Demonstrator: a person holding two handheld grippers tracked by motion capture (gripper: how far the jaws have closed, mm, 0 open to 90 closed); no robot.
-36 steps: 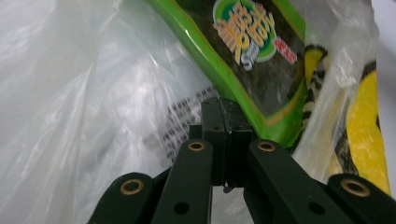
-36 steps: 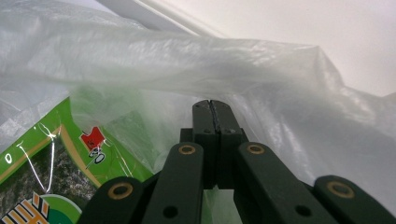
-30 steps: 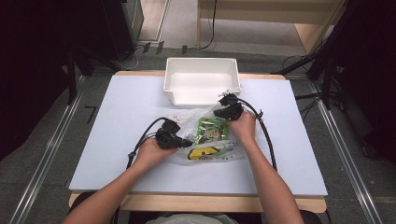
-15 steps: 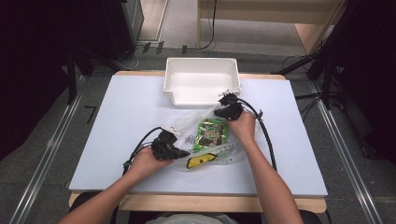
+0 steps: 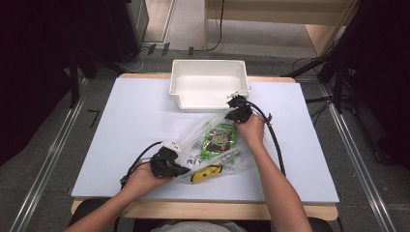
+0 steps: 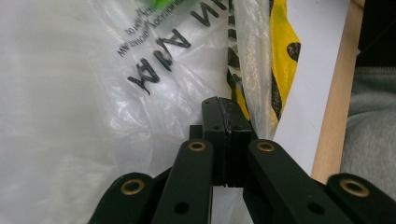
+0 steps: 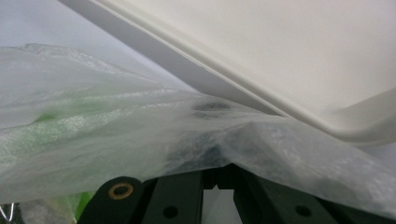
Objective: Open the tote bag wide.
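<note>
A clear plastic bag [image 5: 196, 137] with black print lies stretched across the middle of the white table [image 5: 130, 116]. Inside it are a green packet [image 5: 220, 140] and a yellow-and-black item [image 5: 205, 174]. My left gripper [image 5: 181, 170] is shut on the bag's near left end. In the left gripper view its jaws [image 6: 224, 106] are pressed together against the bag film [image 6: 70, 93], with the yellow item [image 6: 280, 56] just beyond. My right gripper [image 5: 233, 110] is shut on the bag's far right corner. The film [image 7: 116, 135] drapes over its jaws [image 7: 217, 176].
A white bin [image 5: 208, 84] stands at the table's far middle, right behind the right gripper, and its rim [image 7: 280, 93] is close ahead in the right gripper view. The table's wooden front edge [image 6: 334, 102] runs near the left gripper. Black cables trail from both grippers.
My left gripper has moved toward the table's near edge, pulling the bag's end and the yellow item with it, so the bag is stretched longer. The right gripper has stayed put.
</note>
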